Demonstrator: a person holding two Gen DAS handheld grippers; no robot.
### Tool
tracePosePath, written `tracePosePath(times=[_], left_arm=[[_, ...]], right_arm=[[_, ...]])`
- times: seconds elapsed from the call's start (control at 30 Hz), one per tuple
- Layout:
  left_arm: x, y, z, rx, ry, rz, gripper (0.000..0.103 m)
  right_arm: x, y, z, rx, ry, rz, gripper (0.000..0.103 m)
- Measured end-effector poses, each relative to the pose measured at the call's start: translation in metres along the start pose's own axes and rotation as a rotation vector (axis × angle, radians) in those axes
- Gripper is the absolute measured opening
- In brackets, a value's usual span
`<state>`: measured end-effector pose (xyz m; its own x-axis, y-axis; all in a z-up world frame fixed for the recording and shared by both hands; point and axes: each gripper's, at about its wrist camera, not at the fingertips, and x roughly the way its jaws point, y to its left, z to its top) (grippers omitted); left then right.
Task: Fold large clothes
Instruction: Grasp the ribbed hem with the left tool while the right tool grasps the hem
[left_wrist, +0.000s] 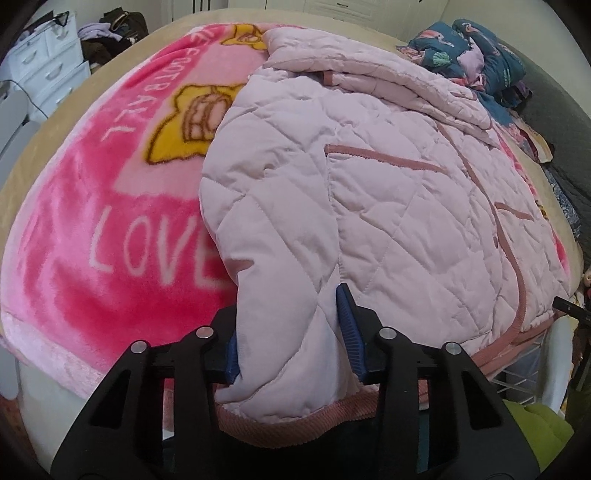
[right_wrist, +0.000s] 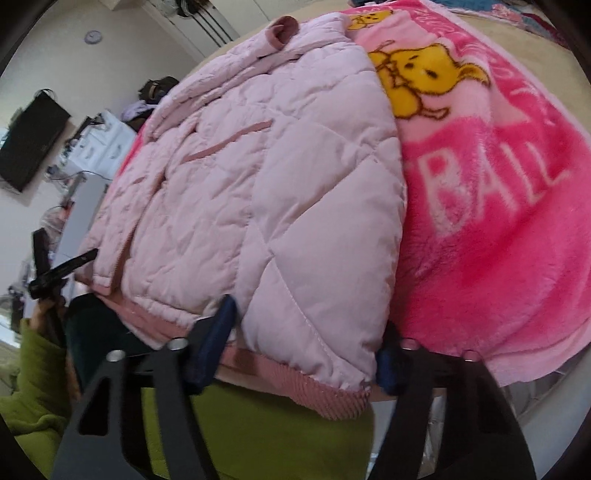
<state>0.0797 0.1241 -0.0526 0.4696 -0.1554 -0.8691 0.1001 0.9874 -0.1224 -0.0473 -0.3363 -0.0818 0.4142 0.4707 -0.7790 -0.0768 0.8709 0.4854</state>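
Note:
A pale pink quilted jacket (left_wrist: 369, 184) (right_wrist: 258, 184) with a ribbed dusty-pink hem lies spread on a bright pink fleece blanket (left_wrist: 92, 221) (right_wrist: 498, 221) on a bed. In the left wrist view my left gripper (left_wrist: 290, 339) is shut on the jacket's near-left hem corner, and the blue pads (left_wrist: 349, 325) pinch the puffy fabric from both sides. In the right wrist view my right gripper (right_wrist: 301, 349) holds the near-right hem corner, its blue pads (right_wrist: 218, 332) against the fabric on either side. The picture there is slightly blurred.
A heap of dark blue patterned bedding (left_wrist: 480, 55) lies at the bed's far right. White drawers (left_wrist: 48, 62) with clothes on top stand beyond the bed, and a black screen (right_wrist: 29, 140) hangs on the wall. A person's green sleeve (right_wrist: 33, 369) is at the near edge.

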Motion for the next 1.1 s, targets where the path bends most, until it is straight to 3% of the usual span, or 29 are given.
tracePosePath(times=[0.13, 0.23, 0.6, 1.1], left_arm=[[-0.011, -0.010, -0.002, 0.033, -0.058, 0.019, 0.024], [-0.017, -0.013, 0.001, 0.029, -0.090, 0.011, 0.018], [-0.053, -0.031, 0.028, 0.044, -0.196, -0.034, 0.014], [-0.088, -0.049, 0.079, 0.037, -0.325, -0.063, 0.014]], right_arm=[[-0.014, 0.013, 0.007, -0.056, -0.061, 0.035, 0.024], [-0.031, 0.024, 0.018, -0.091, -0.139, 0.082, 0.019], [-0.066, 0.042, 0.061, -0.140, -0.324, 0.116, 0.017], [-0.077, 0.047, 0.113, -0.101, -0.440, 0.128, 0.016]])
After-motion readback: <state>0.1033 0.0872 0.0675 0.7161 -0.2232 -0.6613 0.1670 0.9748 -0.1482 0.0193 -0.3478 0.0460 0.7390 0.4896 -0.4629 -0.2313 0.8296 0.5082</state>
